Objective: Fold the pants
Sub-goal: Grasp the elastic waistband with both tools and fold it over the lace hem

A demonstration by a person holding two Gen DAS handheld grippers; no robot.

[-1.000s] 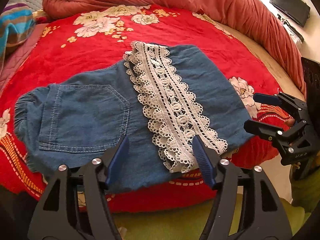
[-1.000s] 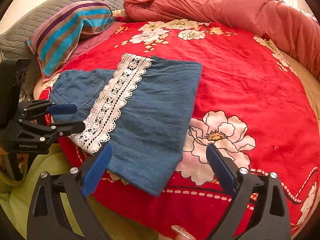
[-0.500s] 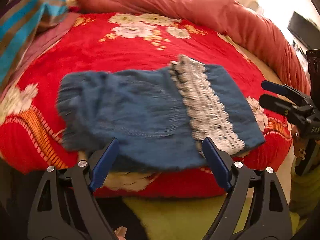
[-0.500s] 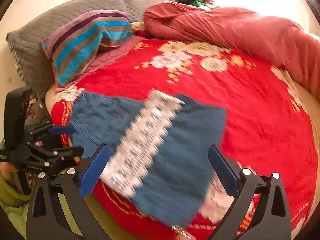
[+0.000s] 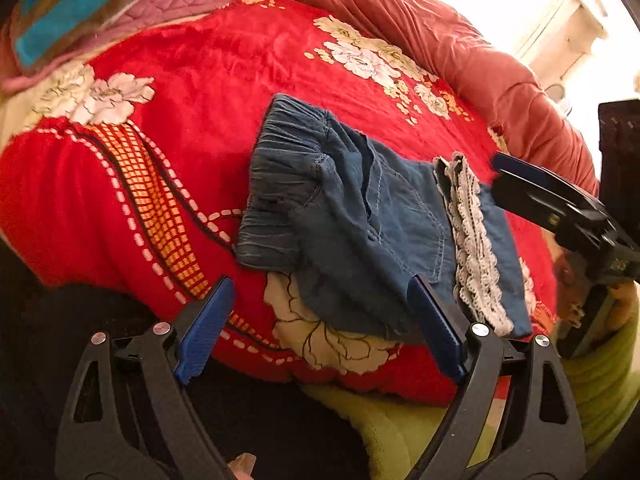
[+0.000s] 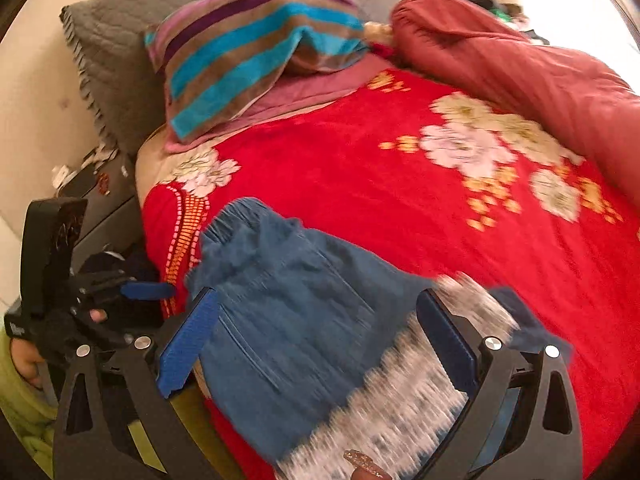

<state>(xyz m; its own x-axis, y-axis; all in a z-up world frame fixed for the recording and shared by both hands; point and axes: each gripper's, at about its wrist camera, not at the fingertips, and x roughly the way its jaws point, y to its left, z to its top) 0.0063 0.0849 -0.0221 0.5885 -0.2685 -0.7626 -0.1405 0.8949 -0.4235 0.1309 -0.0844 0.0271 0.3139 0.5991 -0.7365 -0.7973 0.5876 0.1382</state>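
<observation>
A bed covered with a red floral plush blanket (image 5: pixel 224 92) fills both views, with a rust-red rolled quilt (image 5: pixel 460 52) along the upper right of the frame and a striped blue, brown and purple pillow (image 6: pixel 256 44) on a grey quilted pillow (image 6: pixel 120 40) at the upper left of the right wrist view. The blue denim pants with a white lace trim band (image 5: pixel 360 220) lie near the bed's near edge, at the centre right of the left wrist view and the lower middle of the right wrist view. They look folded over at least once, the lace running across the top layer, but the gathered waistband end at the left is bunched and rumpled, so I judge the fold partly done, with smoothing and perhaps another fold left. The left gripper (image 5: pixel 320 328) hovers at the bed's edge, angled downward, its blue fingers spread wide and gripping nothing. The right gripper (image 6: pixel 320 332) is angled down over the denim, fingers likewise spread wide and empty, its view blurred.
</observation>
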